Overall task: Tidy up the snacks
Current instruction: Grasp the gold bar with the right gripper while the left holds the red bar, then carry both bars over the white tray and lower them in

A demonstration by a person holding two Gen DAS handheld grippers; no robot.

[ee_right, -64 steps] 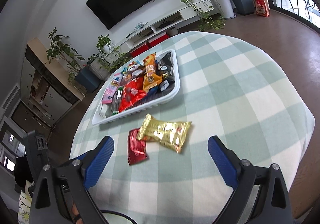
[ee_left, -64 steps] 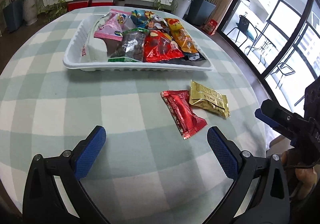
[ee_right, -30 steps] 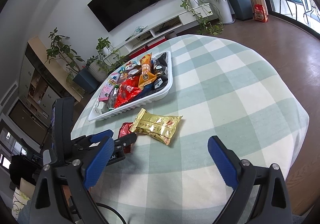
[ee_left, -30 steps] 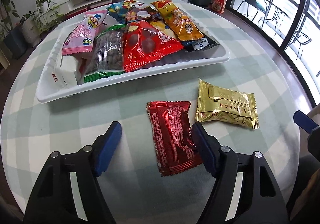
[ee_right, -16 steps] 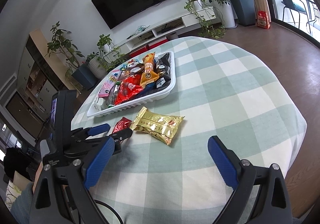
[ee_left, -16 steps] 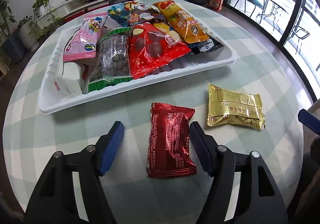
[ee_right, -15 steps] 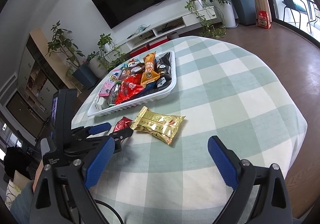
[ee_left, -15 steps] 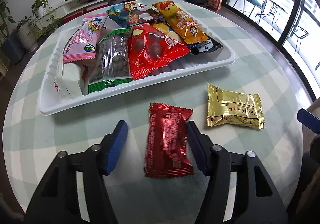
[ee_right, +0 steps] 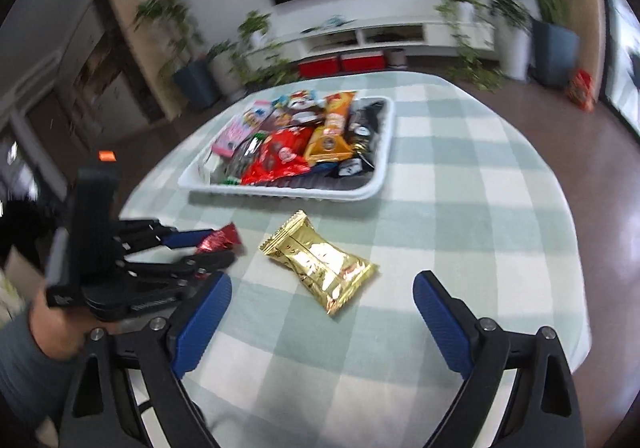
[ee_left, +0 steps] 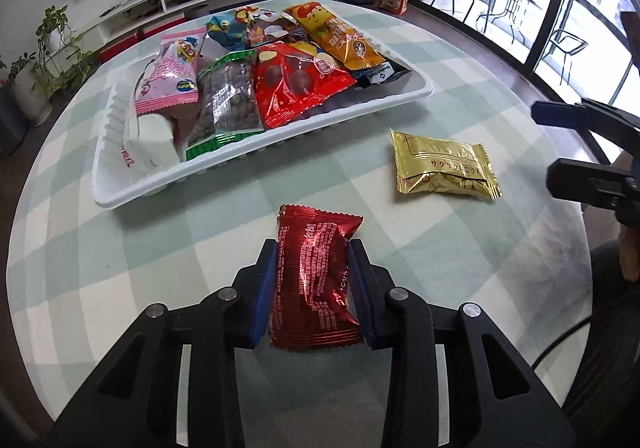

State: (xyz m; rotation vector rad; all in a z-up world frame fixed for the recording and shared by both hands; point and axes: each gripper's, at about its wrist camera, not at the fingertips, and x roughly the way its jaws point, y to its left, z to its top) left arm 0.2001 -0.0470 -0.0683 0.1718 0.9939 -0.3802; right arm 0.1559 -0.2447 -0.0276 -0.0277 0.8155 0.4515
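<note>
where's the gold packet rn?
The gold packet lies flat on the checked tablecloth, in front of the white tray, ahead of the open right gripper. The left gripper holds the red packet beside it.

The right wrist view is blurred, so the print on the snacks in the white tray (ee_right: 382, 152) cannot be read. The left gripper (ee_right: 218, 246) hides most of the red packet (ee_right: 220, 240) there.

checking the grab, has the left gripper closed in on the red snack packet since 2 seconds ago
Yes. The left gripper has moved toward the white tray and shut on the red snack packet, which earlier lay well ahead of its open fingers.
</note>
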